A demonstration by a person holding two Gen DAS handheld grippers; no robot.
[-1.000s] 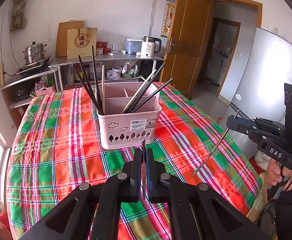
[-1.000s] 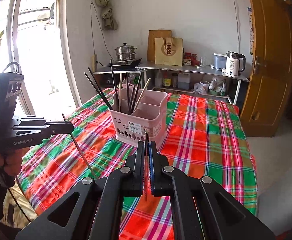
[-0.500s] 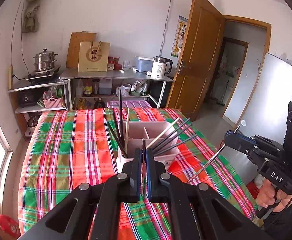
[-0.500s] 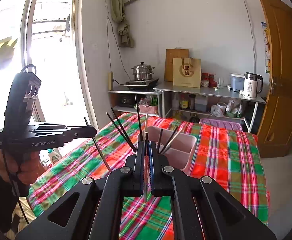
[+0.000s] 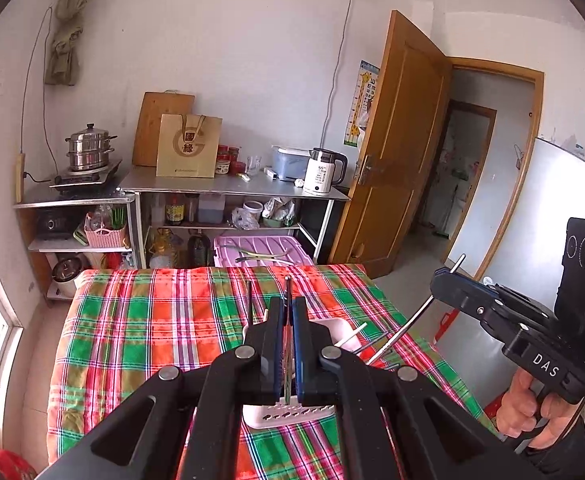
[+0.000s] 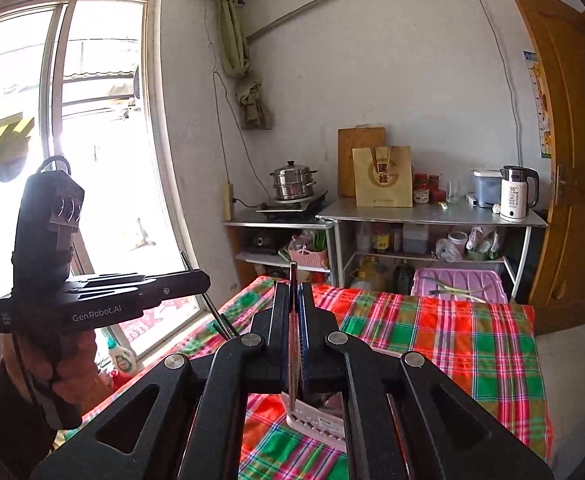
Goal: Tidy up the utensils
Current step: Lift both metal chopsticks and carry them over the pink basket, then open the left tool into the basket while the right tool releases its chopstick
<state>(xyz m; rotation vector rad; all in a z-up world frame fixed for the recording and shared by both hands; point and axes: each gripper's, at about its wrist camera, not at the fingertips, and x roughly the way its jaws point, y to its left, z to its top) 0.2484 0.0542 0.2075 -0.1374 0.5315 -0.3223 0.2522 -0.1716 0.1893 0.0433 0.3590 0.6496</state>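
2 sets of tongs are up over my plaid surface (image 5: 140, 332), which fills the lower half of both views. On it stands the pink basket (image 5: 334, 326), mostly hidden behind my left tongs (image 5: 288, 308); several chopsticks lean out of it to the right (image 5: 350, 338), and 1 dark one stands at its left side (image 5: 249, 300). From the right wrist, only the basket's lower wall (image 6: 316, 420) shows under the tongs. My left tongs are closed tight on 1 thin chopstick (image 5: 288, 332), upright between the pads. My right tongs (image 6: 293, 292) are clamped the same way on another chopstick (image 6: 292, 344); in the left view it slants down toward the basket (image 5: 404, 332).
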